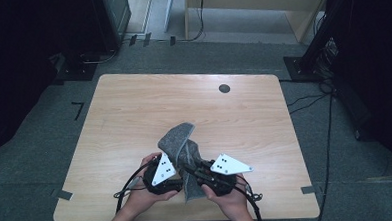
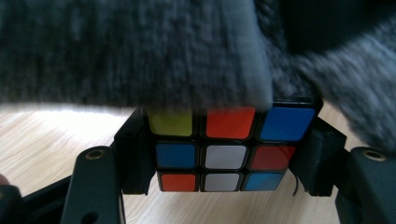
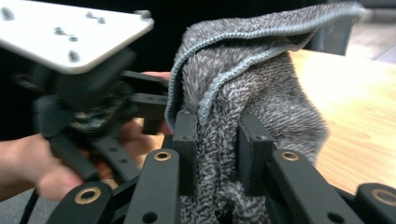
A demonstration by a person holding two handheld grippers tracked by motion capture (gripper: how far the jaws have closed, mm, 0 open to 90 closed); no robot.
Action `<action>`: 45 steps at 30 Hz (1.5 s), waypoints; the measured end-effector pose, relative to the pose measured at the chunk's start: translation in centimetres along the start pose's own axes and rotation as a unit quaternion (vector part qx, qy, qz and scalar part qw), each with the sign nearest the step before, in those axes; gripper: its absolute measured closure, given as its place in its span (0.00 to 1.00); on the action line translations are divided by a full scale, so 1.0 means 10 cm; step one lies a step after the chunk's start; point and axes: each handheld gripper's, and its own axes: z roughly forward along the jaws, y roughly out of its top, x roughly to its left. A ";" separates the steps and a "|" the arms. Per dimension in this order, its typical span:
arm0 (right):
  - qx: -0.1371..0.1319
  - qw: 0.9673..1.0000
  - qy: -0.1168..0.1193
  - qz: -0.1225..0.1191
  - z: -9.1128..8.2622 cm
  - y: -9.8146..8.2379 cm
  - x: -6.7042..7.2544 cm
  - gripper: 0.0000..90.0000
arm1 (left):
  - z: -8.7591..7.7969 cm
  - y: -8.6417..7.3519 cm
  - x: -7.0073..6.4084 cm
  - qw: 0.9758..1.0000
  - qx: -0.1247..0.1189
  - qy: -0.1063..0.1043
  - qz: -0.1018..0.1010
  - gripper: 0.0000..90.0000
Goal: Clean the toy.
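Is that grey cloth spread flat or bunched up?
Bunched up: the grey cloth is doubled over, pinched by the right gripper and draped on the cube.

A scrambled puzzle cube (image 2: pixel 224 149) with yellow, orange, blue, white and red stickers sits squeezed between the left gripper's fingers (image 2: pixel 135 154). A fuzzy grey cloth (image 3: pixel 243 107) drapes over its top edge, its bunched folds pinched between the right gripper's fingers (image 3: pixel 185 140).
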 end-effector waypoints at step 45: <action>-0.048 0.985 0.058 0.158 -0.19 0.03 -0.49 0.82 | -0.21 -0.02 0.15 0.995 -0.090 -0.044 -0.029 0.38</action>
